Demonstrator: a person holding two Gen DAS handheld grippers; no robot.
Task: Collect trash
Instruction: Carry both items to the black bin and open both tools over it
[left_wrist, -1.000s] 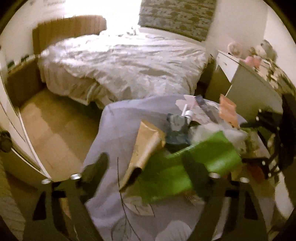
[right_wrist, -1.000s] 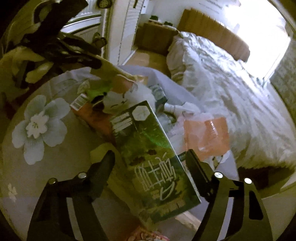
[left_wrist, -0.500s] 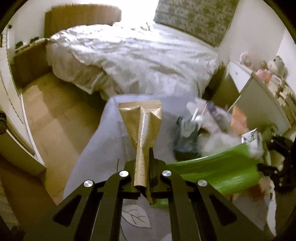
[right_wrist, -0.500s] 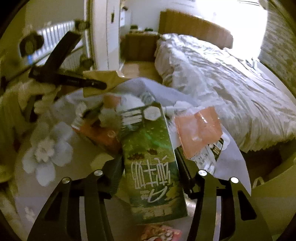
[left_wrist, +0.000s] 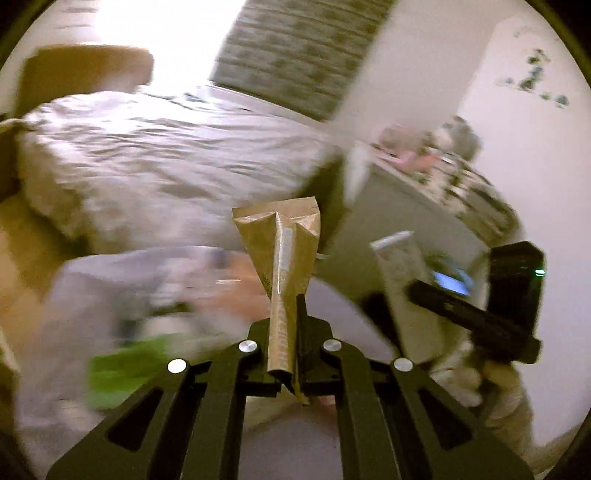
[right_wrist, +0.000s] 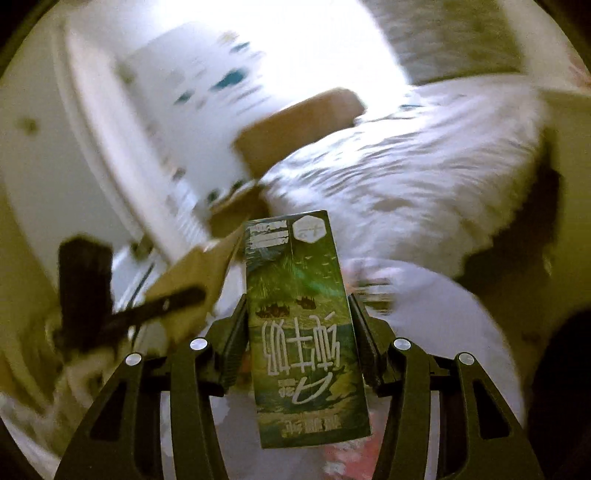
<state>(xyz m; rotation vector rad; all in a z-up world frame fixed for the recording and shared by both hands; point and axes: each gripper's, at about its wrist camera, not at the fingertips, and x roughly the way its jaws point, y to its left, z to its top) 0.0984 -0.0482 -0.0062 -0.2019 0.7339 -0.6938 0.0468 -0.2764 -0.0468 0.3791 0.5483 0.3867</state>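
Left gripper (left_wrist: 282, 325) is clamped on the flattened brown bag (left_wrist: 280, 251); right gripper (right_wrist: 297, 321) is clamped across the green carton (right_wrist: 301, 325). Both are lifted off the littered cloth (left_wrist: 74, 295). No bin is in view. Best to keep both grips firm, carry steadily, and release only over the bin.

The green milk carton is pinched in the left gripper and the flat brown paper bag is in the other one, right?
Not quite. The right gripper holds the green milk carton, seen in the right wrist view. The left gripper pinches the flat brown paper bag.
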